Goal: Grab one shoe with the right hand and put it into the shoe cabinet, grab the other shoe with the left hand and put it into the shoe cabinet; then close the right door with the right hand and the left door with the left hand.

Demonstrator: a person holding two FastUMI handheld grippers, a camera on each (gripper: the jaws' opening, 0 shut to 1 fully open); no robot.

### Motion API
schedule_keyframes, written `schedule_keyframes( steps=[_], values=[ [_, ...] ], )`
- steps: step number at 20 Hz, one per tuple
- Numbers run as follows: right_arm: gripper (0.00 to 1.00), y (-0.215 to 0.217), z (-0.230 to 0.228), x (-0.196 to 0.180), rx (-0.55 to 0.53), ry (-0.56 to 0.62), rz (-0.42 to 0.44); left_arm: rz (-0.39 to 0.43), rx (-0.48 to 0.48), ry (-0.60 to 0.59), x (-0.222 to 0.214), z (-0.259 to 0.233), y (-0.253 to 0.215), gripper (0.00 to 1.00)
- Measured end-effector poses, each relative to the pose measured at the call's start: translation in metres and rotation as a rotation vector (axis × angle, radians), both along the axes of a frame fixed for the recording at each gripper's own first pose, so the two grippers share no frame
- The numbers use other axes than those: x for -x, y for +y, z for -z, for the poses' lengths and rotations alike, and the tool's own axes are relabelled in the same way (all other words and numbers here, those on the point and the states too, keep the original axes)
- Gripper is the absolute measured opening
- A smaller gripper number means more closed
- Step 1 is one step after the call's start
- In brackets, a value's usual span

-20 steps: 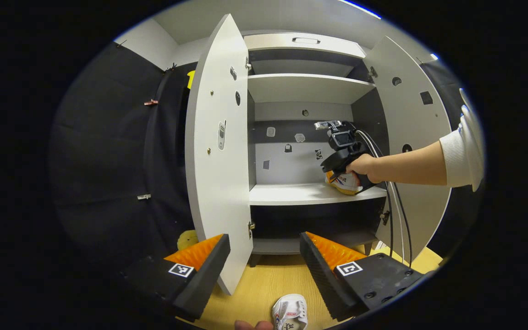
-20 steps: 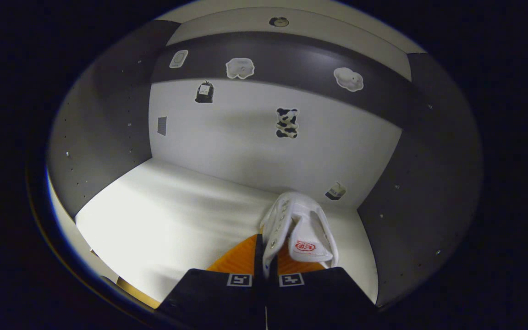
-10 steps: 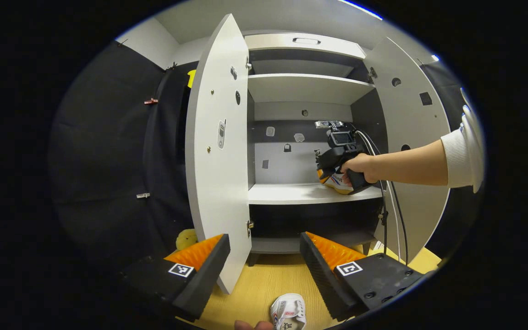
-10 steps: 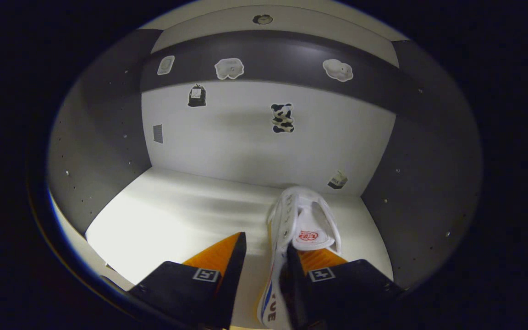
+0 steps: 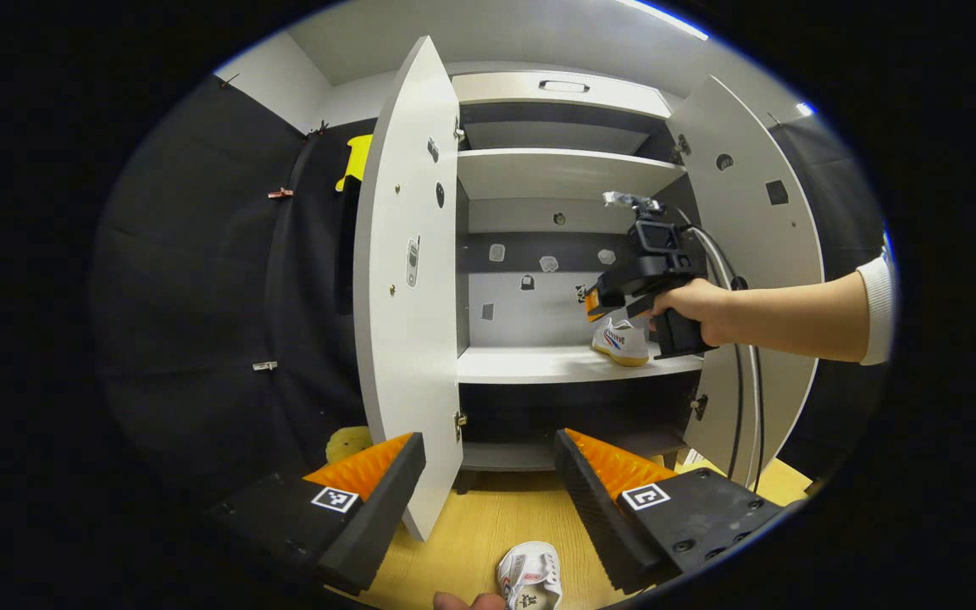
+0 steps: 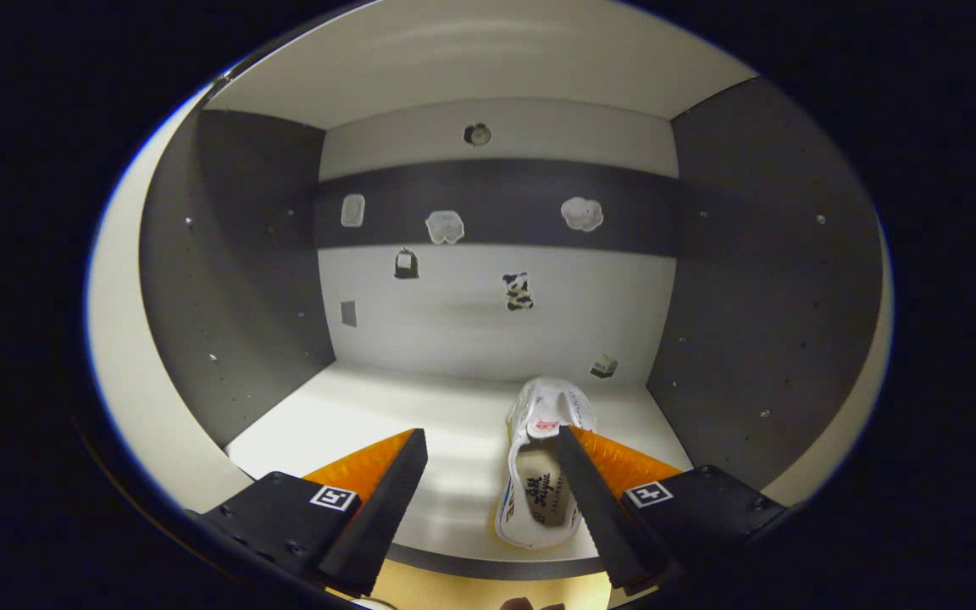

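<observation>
One white shoe [image 6: 540, 479] with a yellow sole lies on the middle shelf [image 6: 420, 424] of the shoe cabinet, toward its right side; the left gripper view has that shoe [image 5: 621, 341] too. My right gripper [image 6: 488, 483] is open, drawn back above the shelf's front edge, with the shoe beside its right finger and free of it. The left gripper view shows a hand holding that gripper [image 5: 602, 298] in front of the shelf. The other white shoe [image 5: 530, 578] lies on the wooden floor, just below my open left gripper [image 5: 488, 487].
Both cabinet doors stand open: the left door [image 5: 407, 280] juts out close to my left finger, the right door [image 5: 763, 254] is behind the person's forearm [image 5: 784, 309]. Cables hang from the right gripper. A yellowish round object [image 5: 347, 440] sits on the floor left of the cabinet.
My right gripper opened and let go of the shoe, which now rests on the shelf, then pulled back and up out of the cabinet. The left gripper barely moved.
</observation>
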State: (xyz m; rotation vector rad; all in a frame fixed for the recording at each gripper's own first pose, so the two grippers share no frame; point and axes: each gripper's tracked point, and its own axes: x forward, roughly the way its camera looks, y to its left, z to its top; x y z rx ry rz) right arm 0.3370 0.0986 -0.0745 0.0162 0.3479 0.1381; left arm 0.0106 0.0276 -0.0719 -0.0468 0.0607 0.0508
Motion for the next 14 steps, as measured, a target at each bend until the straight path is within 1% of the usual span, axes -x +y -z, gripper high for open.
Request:
schedule_keyframes(
  steps=[3, 7, 11, 14],
  values=[
    [0.98, -0.007, -0.036, 0.044, -0.032, -0.084, -0.003, -0.006, -0.010, -0.010, 0.007, -0.002, 0.001, 0.96],
    [0.99, -0.015, -0.068, 0.126, -0.021, -0.193, -0.038, 0.000, -0.014, -0.020, 0.019, 0.002, 0.000, 0.96],
    [0.98, -0.025, -0.079, 0.203, -0.020, -0.260, -0.061, 0.023, 0.003, 0.001, 0.038, 0.026, -0.008, 0.96],
    [0.98, -0.030, -0.073, 0.250, -0.020, -0.273, -0.079, 0.045, -0.012, 0.037, 0.052, 0.056, -0.016, 0.96]
  ],
)
